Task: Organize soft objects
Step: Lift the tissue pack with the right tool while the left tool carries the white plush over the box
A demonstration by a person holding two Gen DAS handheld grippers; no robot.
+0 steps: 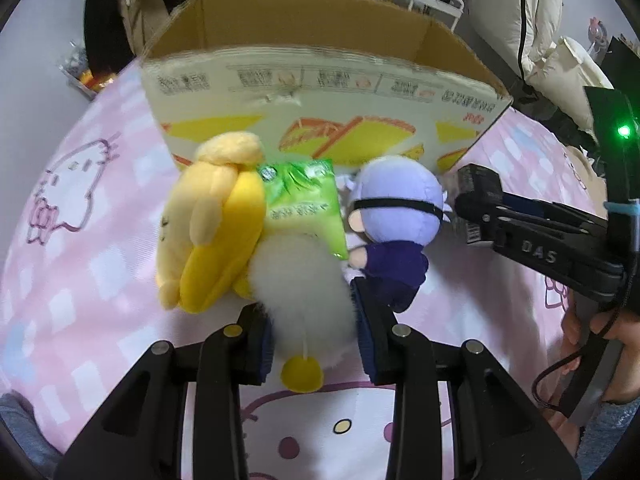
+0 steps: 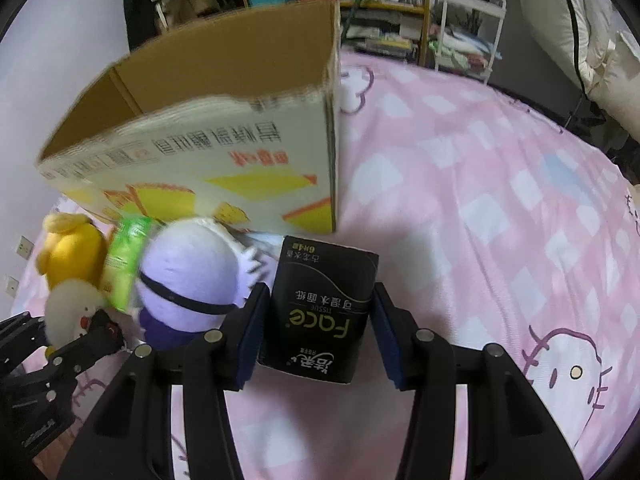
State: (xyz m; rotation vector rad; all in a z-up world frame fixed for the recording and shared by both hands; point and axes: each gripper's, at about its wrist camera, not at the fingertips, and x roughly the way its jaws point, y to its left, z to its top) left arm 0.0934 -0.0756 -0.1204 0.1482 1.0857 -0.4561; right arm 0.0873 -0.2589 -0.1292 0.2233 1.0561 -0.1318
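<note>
Left wrist view. The cardboard box [image 1: 320,80] stands open-topped on the pink checked bedspread [image 1: 80,240] and serves as the reference point. Directly before its printed front wall lie four soft items in a row. The yellow plush dog [image 1: 212,220] is at the left end, the green tissue pack [image 1: 304,204] leans next to it, and the purple-haired doll [image 1: 392,224] sits at the right. The white fluffy plush [image 1: 304,280] lies nearest the camera, overlapping the green pack's lower edge. The left gripper [image 1: 314,320] has its fingers on either side of this white plush, pads against the fur on both sides; jaws partly closed around it. A yellow foot [image 1: 302,374] of the plush hangs between the fingers. Off the box's right corner, the right gripper [image 1: 476,208] reaches in from the right with a dark pack in its tip.

Right wrist view. The box's right corner rises ahead. At its foot, the black tissue pack [image 2: 320,312] stands between the fingers of the right gripper [image 2: 316,328], both pads touching its sides; jaws set to the pack's width. Left of the pack sit the doll [image 2: 188,280], the green pack [image 2: 128,264], the yellow dog [image 2: 72,252] and the white plush [image 2: 72,308], with the left gripper [image 2: 92,332] at the white plush.
</note>
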